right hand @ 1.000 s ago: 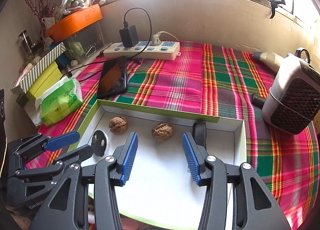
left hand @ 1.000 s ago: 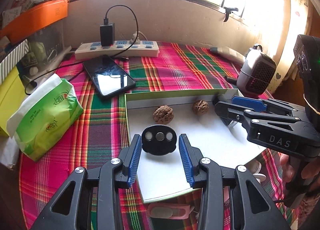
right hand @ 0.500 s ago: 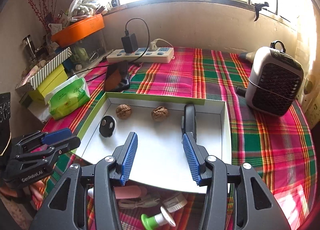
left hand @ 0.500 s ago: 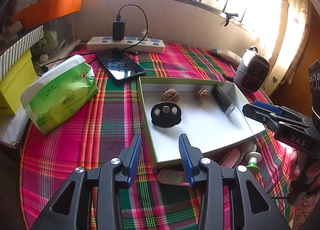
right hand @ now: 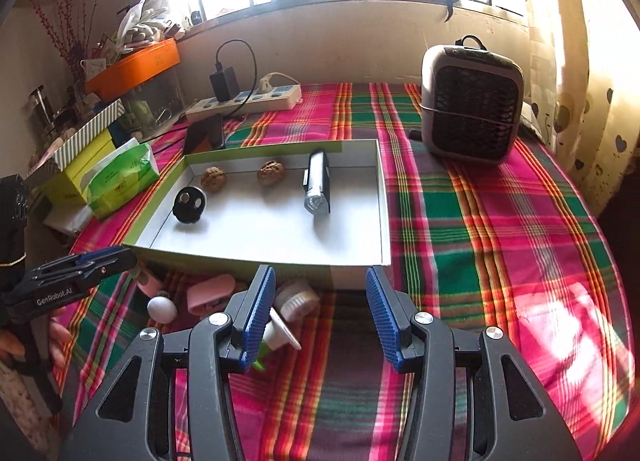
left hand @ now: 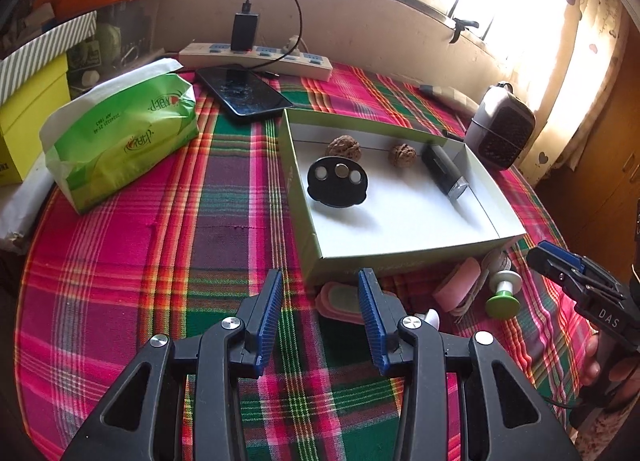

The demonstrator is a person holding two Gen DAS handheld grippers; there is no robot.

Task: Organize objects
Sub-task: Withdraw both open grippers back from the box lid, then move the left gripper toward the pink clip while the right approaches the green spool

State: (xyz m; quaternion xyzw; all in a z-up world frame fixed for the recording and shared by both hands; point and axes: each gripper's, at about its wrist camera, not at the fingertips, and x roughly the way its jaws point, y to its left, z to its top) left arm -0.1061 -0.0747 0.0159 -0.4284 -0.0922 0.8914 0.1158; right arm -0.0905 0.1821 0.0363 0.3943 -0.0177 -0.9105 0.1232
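Observation:
A shallow white box with green sides [left hand: 404, 257] [right hand: 260, 253] sits on the plaid cloth. In it lie a black disc with three round spots [left hand: 337, 182] [right hand: 189, 204], two walnuts [left hand: 343, 147] [right hand: 271, 172] and a black flashlight [left hand: 444, 174] [right hand: 317, 189]. In front of the box lie a pink clip [left hand: 340, 301] [right hand: 210, 293], another pink piece [left hand: 458, 284], a green-and-white plunger [left hand: 503, 295], a white egg-shaped thing [right hand: 161, 309] and a round white brush [right hand: 296, 301]. My left gripper [left hand: 320, 315] is open and empty, short of the box. My right gripper [right hand: 320, 315] is open and empty.
A green tissue pack [left hand: 120, 137] lies left of the box. A phone [left hand: 244, 95] and a power strip [left hand: 256, 57] with a charger are behind it. A small grey heater [right hand: 472, 101] stands at the back right. Yellow and striped boxes [right hand: 80, 157] are stacked at the left.
Both grippers have drawn back from over the box toward the table's near edge, so the small items in front of the box have come into view. Both stayed open and empty.

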